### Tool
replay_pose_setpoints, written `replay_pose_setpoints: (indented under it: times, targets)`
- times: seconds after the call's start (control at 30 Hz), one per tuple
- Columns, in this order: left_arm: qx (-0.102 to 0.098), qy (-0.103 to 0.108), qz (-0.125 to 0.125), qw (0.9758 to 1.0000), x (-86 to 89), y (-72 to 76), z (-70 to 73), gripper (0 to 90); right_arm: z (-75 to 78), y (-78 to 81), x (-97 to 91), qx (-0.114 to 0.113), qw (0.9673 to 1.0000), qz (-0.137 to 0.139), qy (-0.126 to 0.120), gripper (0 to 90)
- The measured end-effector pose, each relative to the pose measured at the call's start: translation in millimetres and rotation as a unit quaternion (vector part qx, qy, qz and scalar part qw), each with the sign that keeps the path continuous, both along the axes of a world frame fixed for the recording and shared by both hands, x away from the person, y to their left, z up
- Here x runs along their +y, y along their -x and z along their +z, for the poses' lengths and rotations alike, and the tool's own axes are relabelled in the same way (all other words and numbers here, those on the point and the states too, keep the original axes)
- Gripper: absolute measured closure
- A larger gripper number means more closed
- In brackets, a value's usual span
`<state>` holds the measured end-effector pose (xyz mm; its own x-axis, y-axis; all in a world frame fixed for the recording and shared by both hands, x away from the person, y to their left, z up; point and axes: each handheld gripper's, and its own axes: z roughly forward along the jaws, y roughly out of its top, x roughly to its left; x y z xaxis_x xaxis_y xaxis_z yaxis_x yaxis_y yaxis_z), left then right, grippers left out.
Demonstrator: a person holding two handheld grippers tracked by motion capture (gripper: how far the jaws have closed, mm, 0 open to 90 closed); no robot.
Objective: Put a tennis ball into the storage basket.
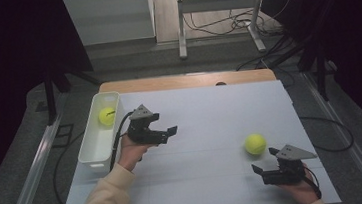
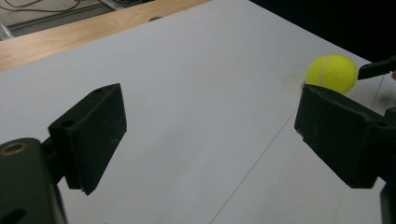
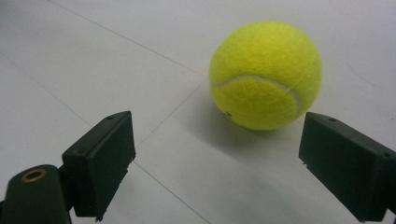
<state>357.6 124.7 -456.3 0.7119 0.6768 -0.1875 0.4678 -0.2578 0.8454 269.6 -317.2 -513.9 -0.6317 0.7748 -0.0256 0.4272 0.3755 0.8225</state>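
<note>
Item: one fuzzy yellow-green tennis ball [image 1: 106,115] already in the white plastic bin [image 1: 94,149], a second ball [image 1: 255,144] loose on the white tabletop [image 1: 206,124], ungrasped; right gripper [image 1: 263,167] beside it, left gripper [image 1: 171,131] empty, both spread wide.

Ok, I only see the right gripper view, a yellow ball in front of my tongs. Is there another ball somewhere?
Observer: Yes, a second tennis ball lies inside the white bin at the table's left side.
Operator: Where are the other tongs?
Observer: The left tongs are just right of that bin, open, with nothing between them.
Operator: Could my ball roll off?
Observer: Probably not soon. The ball on the table sits on the white sheet, clearly in from its right edge, just beyond your right tongs.
</note>
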Motion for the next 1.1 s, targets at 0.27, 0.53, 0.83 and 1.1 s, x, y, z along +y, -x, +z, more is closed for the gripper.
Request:
replay_pose_setpoints:
  times: [0.27, 0.53, 0.83, 1.1]
  targets:
    - [0.008, -0.003, -0.012, 0.9999, -11.4, -2.2, -7.5, 9.7, -0.2, -0.3, -0.4, -0.001, 1.0000, -0.001, -0.001, 11.1]
    - [0.015, -0.002, -0.029, 0.9995, -24.0, -5.3, -14.4, 9.7, -0.9, 0.0, -0.4, 0.000, 1.0000, -0.001, -0.001, 11.1]
    - [0.019, -0.003, -0.050, 0.9986, -41.8, -9.0, -19.6, 9.7, -1.6, 3.5, 1.9, -0.004, 1.0000, 0.006, 0.004, 11.1]
    - [0.009, -0.018, -0.073, 0.9971, -64.1, -6.8, -20.8, 9.7, -0.4, 5.1, -3.8, -0.009, 1.0000, -0.002, -0.003, 11.2]
